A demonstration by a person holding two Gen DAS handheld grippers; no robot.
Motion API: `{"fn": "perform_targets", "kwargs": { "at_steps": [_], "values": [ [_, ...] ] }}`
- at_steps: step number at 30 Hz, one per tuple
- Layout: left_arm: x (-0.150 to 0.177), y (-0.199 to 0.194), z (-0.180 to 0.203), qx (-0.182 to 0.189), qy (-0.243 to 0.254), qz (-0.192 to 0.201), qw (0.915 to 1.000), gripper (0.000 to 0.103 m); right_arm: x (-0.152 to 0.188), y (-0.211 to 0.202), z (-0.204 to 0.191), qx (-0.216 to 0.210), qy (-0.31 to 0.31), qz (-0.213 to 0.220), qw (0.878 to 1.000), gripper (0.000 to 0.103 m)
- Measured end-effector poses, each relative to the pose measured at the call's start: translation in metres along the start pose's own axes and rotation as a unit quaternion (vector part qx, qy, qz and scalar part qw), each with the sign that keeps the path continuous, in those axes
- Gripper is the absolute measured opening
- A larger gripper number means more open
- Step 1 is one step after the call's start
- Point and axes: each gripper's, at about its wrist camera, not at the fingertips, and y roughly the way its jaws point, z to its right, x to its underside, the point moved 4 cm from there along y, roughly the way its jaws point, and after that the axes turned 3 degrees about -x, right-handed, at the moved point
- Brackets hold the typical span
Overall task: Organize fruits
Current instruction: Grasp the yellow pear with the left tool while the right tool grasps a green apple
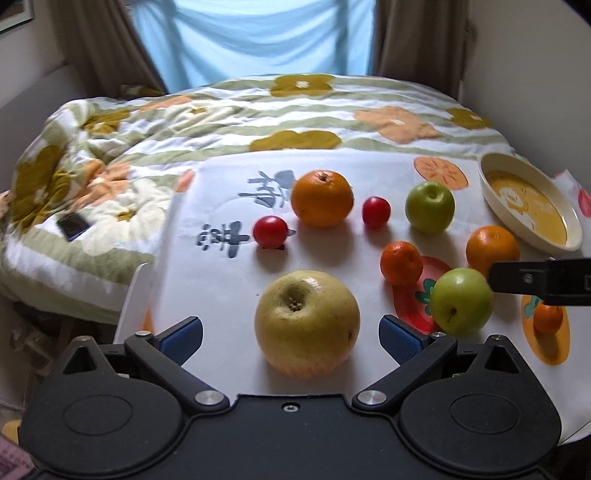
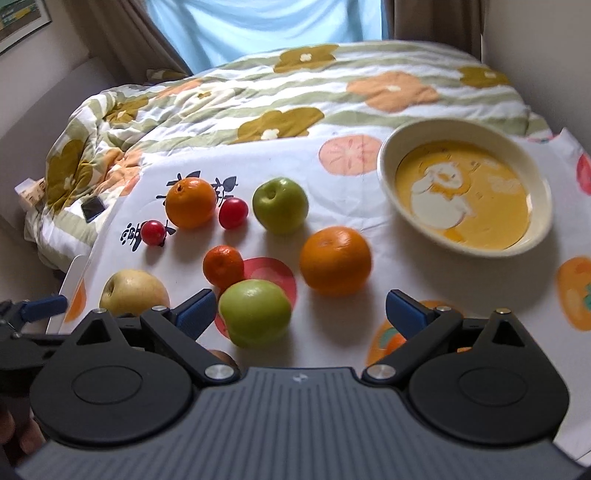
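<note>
Left wrist view: my left gripper gapes wide around the yellow apple at lower centre, pads not touching. My right gripper is wide open too, empty; bowl sits upper right.

Setting: you are in a home bedroom. Evidence: a bed under a flower-patterned quilt, brown curtains framing a lit window, a framed picture on the wall, and a phone lying on the quilt. Beside the bed stands a small table under a fruit-print cloth.
</note>
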Motion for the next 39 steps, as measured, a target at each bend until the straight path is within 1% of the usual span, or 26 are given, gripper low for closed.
{"fn": "perform_targets", "kwargs": {
  "at_steps": [3, 6, 11, 13, 16, 19, 26, 31, 33, 39],
  "values": [
    [0.0, 0.012, 0.003, 0.011, 0.017, -0.006, 0.9998, 0.101, 0.002, 0.014, -0.005, 0.001, 0.008, -0.009, 1.0, 0.103],
    [-0.001, 0.025, 0.005, 0.023, 0.032, -0.015, 0.9991, 0.097, 0.003, 0.026, -0.007, -0.004, 0.02, -0.025, 0.999, 0.103],
    [-0.003, 0.038, 0.004, 0.035, 0.032, -0.026, 0.9986, 0.09, 0.005, 0.038, -0.009, -0.009, 0.038, -0.041, 0.998, 0.097],
    [-0.003, 0.041, 0.003, 0.04, 0.033, -0.03, 0.9982, 0.086, 0.005, 0.042, -0.013, -0.01, 0.04, -0.045, 0.998, 0.097],
    [-0.003, 0.043, 0.003, 0.045, 0.035, -0.032, 0.9978, 0.086, 0.006, 0.046, -0.016, -0.01, 0.041, -0.051, 0.998, 0.096],
    [-0.003, 0.044, 0.003, 0.056, 0.034, -0.036, 0.9972, 0.078, 0.007, 0.05, -0.017, -0.011, 0.047, -0.055, 0.997, 0.093],
    [-0.003, 0.045, 0.003, 0.06, 0.036, -0.03, 0.9971, 0.077, 0.009, 0.054, -0.018, -0.009, 0.05, -0.059, 0.997, 0.091],
    [-0.002, 0.043, 0.003, 0.061, 0.041, -0.025, 0.997, 0.077, 0.01, 0.055, -0.02, -0.007, 0.043, -0.059, 0.997, 0.083],
    [-0.001, 0.042, 0.003, 0.061, 0.046, -0.022, 0.9968, 0.077, 0.011, 0.055, -0.022, -0.007, 0.029, -0.055, 0.998, 0.074],
    [-0.001, 0.037, 0.002, 0.059, 0.048, -0.019, 0.9969, 0.077, 0.011, 0.05, -0.024, -0.009, 0.017, -0.051, 0.999, 0.073]
  ]
}}
